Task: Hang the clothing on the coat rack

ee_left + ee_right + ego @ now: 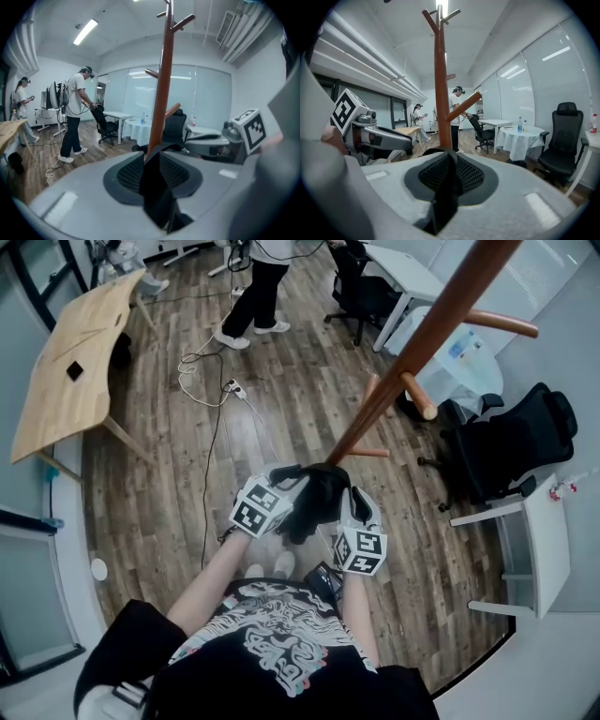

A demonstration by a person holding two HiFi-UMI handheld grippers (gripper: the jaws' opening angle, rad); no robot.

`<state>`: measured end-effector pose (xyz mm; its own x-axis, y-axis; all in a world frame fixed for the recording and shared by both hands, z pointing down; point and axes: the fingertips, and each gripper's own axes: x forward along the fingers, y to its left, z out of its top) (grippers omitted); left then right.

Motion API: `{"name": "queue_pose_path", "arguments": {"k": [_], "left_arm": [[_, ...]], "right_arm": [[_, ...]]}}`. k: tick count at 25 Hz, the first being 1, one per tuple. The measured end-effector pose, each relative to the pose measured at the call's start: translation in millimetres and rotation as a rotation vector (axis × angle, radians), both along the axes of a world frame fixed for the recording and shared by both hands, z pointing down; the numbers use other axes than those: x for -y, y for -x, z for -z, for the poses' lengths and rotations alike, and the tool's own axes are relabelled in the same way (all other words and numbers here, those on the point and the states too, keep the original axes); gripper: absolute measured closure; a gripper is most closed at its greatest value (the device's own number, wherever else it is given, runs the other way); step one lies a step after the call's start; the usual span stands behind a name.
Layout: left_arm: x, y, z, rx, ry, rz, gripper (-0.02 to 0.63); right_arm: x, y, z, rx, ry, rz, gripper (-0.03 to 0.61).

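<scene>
tools [292, 476] [347, 491] x2, garment [317, 507] x1, coat rack [422, 343] x1

I see a wooden table [70, 371], a person [255, 287] standing, white cables [208, 381] across the wood floor [281, 418], a black office chair [511, 442]

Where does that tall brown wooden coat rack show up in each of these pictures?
Head view: the tall brown wooden coat rack slants from top right down to centre.
Left gripper view: upright, at centre.
Right gripper view: upright, just left of centre.
Shared landmark: the round table under a white cloth.
</scene>
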<state>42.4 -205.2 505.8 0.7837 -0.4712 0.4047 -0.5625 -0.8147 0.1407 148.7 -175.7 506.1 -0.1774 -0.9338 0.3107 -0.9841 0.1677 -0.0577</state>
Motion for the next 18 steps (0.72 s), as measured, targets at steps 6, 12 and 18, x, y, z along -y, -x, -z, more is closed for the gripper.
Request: {"name": "queue_pose_path", "arguments": {"k": [6,12,18], "left_arm": [[-5,-1,7,-0.016,-0.032,-0.012,0.529],[-20,8,19,-0.036,-0.074,-0.029,0.604],[-39,19,34,-0.055,-0.172,-0.034,0.624]], "right_arm": [[-7,11,16,-0.022,-0.052,0.007,0.522],[-26,19,20,0.022,-0.059,0.018,0.528],[-51,32,23,-0.016,-0.058,0.039,0.580]]}}
